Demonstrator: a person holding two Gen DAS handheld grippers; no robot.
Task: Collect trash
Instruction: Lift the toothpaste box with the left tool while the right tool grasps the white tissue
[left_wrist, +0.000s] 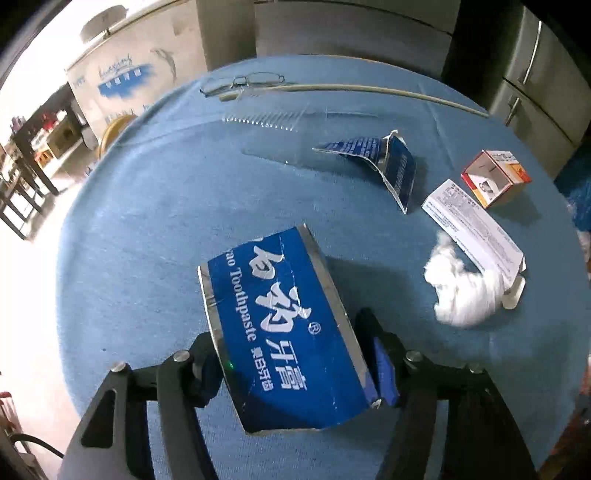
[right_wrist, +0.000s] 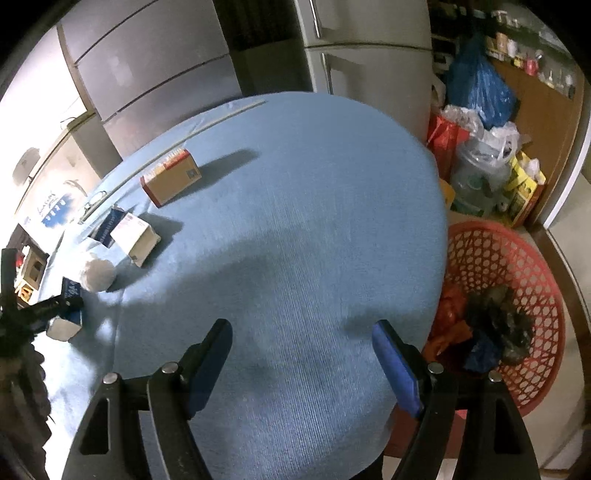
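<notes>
The left gripper (left_wrist: 295, 354) clasps a glossy blue toothpaste box (left_wrist: 284, 332), crushed flat, above ribbed blue cloth (left_wrist: 147, 221); the right gripper (right_wrist: 301, 354) gapes empty beside a red lattice basket (right_wrist: 517, 258)

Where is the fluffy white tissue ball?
In the left wrist view the tissue ball lies on the blue tablecloth at the right, touching the white printed box.

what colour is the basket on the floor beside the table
Red, an open lattice weave; the basket shows best in the right wrist view, with dark and orange trash already inside.
</notes>
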